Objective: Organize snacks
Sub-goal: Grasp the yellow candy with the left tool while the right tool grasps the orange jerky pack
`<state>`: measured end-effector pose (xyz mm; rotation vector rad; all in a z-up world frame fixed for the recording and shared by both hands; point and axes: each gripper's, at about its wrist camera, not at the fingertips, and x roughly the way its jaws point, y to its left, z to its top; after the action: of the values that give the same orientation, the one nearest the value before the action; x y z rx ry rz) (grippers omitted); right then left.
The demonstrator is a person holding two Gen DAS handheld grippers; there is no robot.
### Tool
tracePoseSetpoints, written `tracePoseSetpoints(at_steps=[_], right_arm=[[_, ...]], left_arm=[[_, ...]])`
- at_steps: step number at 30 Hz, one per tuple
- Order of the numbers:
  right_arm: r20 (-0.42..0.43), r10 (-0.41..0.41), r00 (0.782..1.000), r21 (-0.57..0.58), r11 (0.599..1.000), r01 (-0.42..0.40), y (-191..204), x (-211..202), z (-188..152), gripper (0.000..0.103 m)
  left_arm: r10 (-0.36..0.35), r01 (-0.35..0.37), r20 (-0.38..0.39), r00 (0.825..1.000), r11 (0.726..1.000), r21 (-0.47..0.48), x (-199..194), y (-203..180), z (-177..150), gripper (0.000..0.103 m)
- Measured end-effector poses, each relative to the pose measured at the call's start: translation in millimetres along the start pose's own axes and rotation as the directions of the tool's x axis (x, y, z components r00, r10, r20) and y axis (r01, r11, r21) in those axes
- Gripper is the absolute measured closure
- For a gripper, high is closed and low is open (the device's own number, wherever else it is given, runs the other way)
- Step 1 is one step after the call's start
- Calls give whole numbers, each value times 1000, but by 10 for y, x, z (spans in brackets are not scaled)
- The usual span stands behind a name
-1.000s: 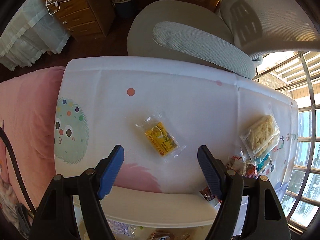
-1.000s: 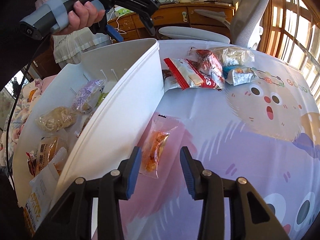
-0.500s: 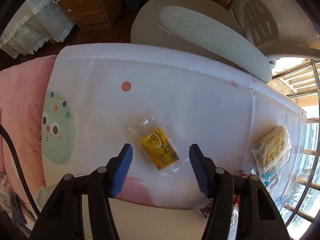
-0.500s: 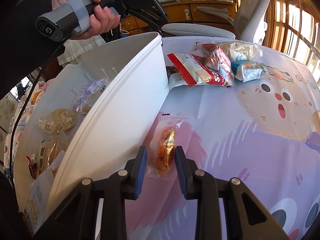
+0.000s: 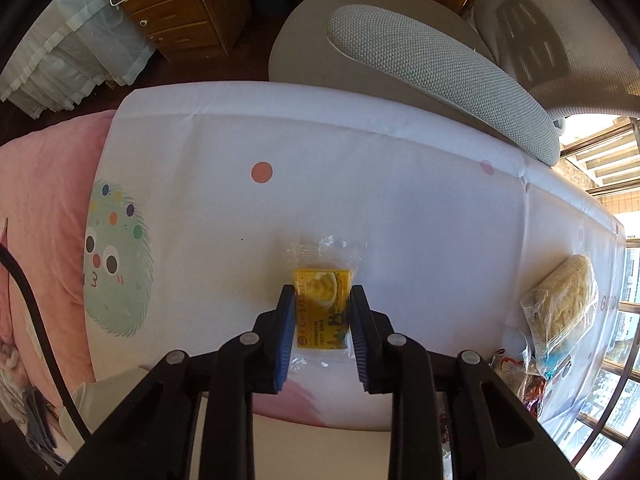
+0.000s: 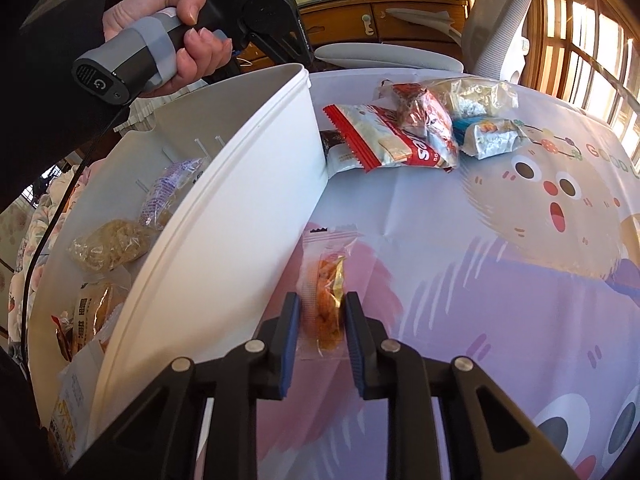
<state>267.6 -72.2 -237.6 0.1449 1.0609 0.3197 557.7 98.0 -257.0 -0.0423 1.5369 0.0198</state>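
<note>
A yellow snack packet (image 5: 322, 312) in clear wrap lies on the white cartoon tablecloth (image 5: 360, 200). My left gripper (image 5: 322, 290) points straight down, its blue pads pressed on the packet's two sides. In the right wrist view an orange snack in a clear packet (image 6: 326, 276) lies beside the white bin (image 6: 224, 240). My right gripper (image 6: 322, 298) is closing, its pads touching this packet on both sides. The bin holds several wrapped snacks (image 6: 108, 244).
A pile of loose snack packets (image 6: 400, 136) lies past the bin's far corner. A noodle cake packet (image 5: 564, 300) sits near the table's right edge. A grey chair (image 5: 420, 56) stands behind the table. A hand (image 6: 160, 40) holds the left gripper's handle above the bin.
My left gripper sank onto the yellow packet and shut on it, and the packet now lies straight. My right gripper narrowed from wide open until its pads met the orange packet.
</note>
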Motion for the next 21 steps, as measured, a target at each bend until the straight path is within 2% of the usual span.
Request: tracePoseSetpoints(at_steps=[11, 21], right_arm=[[-17, -57, 998, 48, 997, 58, -110, -64, 14, 81], [36, -120, 992, 71, 991, 117, -66, -401, 89, 81]], left_arm=[[-49, 45, 65, 997, 997, 61, -418, -124, -101, 79], [-119, 105, 133, 984, 989, 102, -1127, -106, -435, 79]])
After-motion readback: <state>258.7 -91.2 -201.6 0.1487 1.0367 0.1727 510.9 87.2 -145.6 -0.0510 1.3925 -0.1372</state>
